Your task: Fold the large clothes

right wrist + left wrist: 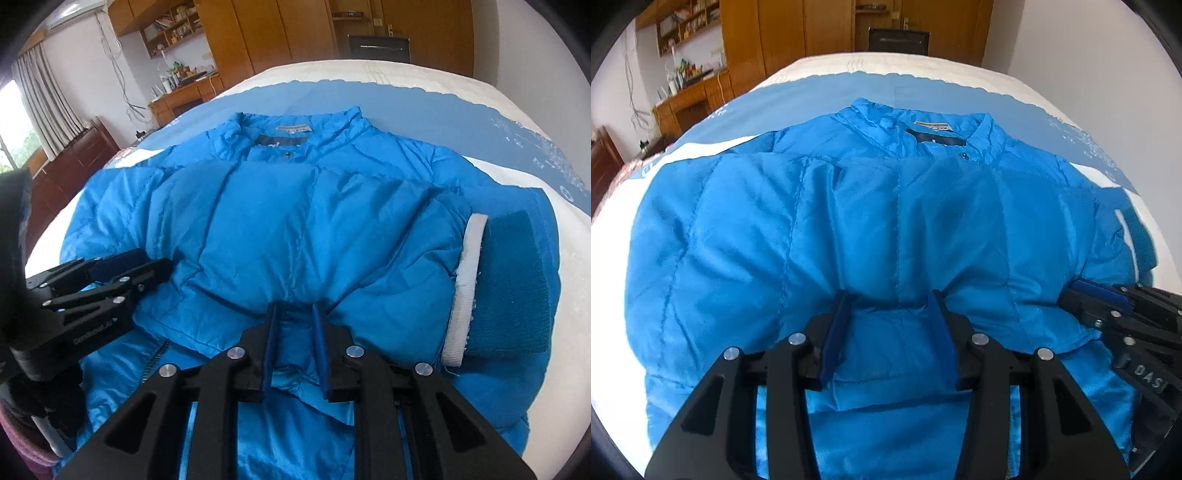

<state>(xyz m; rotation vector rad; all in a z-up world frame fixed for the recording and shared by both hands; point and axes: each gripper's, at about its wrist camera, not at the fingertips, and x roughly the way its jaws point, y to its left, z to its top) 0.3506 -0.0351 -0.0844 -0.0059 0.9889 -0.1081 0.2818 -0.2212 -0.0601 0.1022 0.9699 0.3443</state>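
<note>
- You had the blue puffer jacket (871,221) spread front-up on the bed (1015,79), collar (923,125) at the far end and hem nearest you.
- A blue sheet (424,110) lay under the jacket's upper part, over the white bedcover.
- Your left gripper (892,332) pointed steeply down at the hem, its 2 blue pads (833,332) standing partly apart with a bunched fold of jacket fabric between them and touching both, so it was clamped on the jacket.
- Your right gripper (295,343) sat just beside it on the same hem, its 2 pads (271,343) drawn close together and pinching a narrow ridge of the jacket, with creases gathering toward the pinch.
- In the left wrist view your right gripper (1108,306) showed at the right edge, resting on the jacket's lower right part.
- In the right wrist view your left gripper (122,273) showed at the left edge, over the jacket's left side.
- The sleeve cuff (513,284), darker knit with a white band (467,288), lay folded across the jacket's right side.
- A wooden wardrobe (798,33) and a cluttered desk (184,92) stood beyond the bed.
</note>
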